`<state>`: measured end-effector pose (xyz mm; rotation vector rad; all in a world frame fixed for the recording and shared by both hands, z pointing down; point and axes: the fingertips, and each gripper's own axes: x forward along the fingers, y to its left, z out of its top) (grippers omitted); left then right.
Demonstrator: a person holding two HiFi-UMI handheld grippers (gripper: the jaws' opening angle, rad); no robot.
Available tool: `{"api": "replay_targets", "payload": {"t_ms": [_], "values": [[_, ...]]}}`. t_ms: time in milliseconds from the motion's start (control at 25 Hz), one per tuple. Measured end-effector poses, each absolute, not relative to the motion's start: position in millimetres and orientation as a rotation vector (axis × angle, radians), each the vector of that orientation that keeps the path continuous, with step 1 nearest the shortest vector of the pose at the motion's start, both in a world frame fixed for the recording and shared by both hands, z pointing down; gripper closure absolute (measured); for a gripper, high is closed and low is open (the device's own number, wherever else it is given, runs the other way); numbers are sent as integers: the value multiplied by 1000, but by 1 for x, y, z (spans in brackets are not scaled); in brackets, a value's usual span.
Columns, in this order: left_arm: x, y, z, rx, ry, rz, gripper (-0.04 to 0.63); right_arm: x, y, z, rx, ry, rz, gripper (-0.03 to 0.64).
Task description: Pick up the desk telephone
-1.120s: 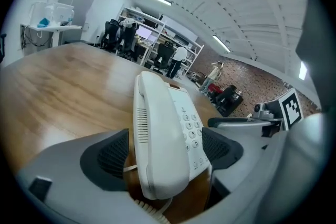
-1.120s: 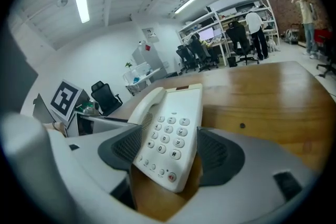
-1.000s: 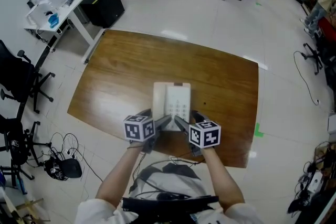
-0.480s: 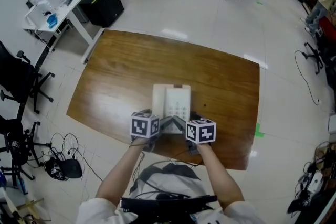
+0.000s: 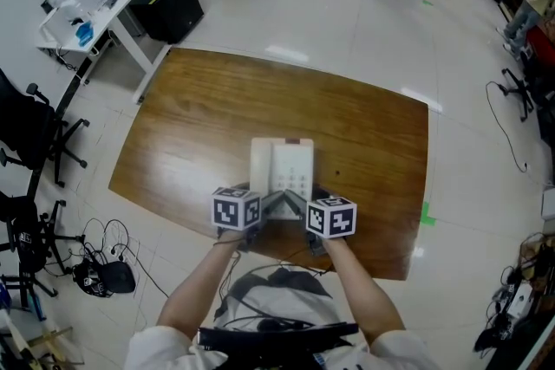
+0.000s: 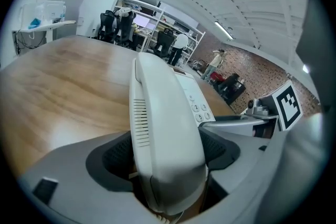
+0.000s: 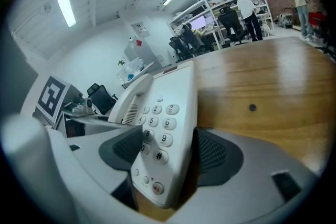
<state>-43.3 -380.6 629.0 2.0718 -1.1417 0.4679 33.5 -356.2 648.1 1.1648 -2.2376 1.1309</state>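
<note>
A white desk telephone lies flat on the brown wooden table, near its front edge. Both grippers reach over its near end. My left gripper straddles the handset on the phone's left side. Its jaws are closing, with the dark pads close beside the handset. My right gripper straddles the keypad part. Its jaws are closing too, and a thin dark gap shows at the right pad. The phone's near end is hidden under the marker cubes in the head view.
Past the phone the tabletop stretches away, with a small dark spot to the right. Office chairs stand off the left edge, and cables and a dark object lie on the floor. A white desk is at the far left.
Both grippers have drawn slightly inward, so the two marker cubes sit closer together at the phone's near end. The phone has stayed in place on the table.
</note>
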Motion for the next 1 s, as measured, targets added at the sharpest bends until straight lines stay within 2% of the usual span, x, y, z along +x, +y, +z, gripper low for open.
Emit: {"api": "replay_targets", "payload": {"t_ms": [640, 1000], "values": [[-46, -376, 625, 2039, -1175, 379, 235, 38, -353, 643, 1228, -2247, 1097, 310], [-45, -375, 590, 2096, -1225, 310, 235, 40, -354, 609, 1271, -2318, 984, 311]]}}
